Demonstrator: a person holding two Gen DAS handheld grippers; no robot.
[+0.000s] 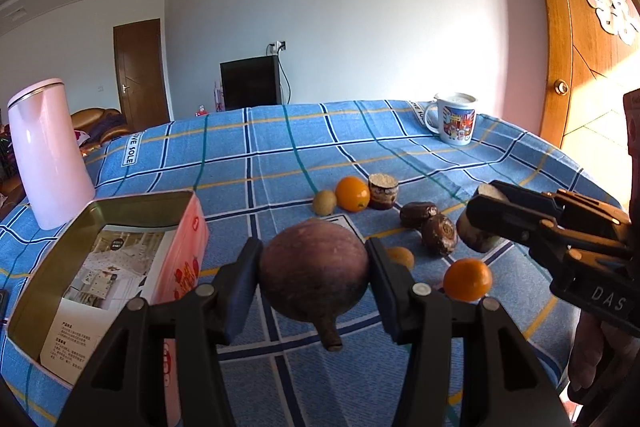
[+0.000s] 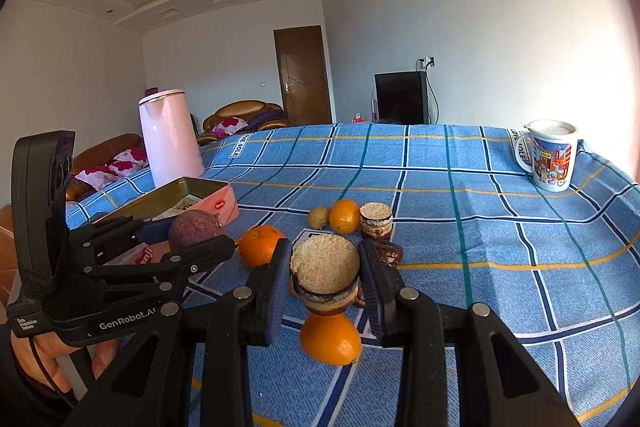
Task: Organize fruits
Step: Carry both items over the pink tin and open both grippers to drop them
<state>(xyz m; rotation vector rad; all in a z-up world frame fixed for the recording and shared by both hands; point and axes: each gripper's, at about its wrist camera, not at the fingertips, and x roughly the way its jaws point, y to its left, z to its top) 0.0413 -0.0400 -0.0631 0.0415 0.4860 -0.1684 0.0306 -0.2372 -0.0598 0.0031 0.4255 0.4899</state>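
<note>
My left gripper is shut on a round purple-brown fruit with a short stem, held above the blue checked cloth next to the open pink tin. My right gripper is shut on a cut fruit half with a pale grainy face turned up; it also shows in the left wrist view. On the cloth lie oranges, a kiwi, another cut half and dark brown fruits.
A pink kettle stands at the far left behind the tin. A printed mug stands at the far right of the table. A printed leaflet lies inside the tin. A wooden door is at the right.
</note>
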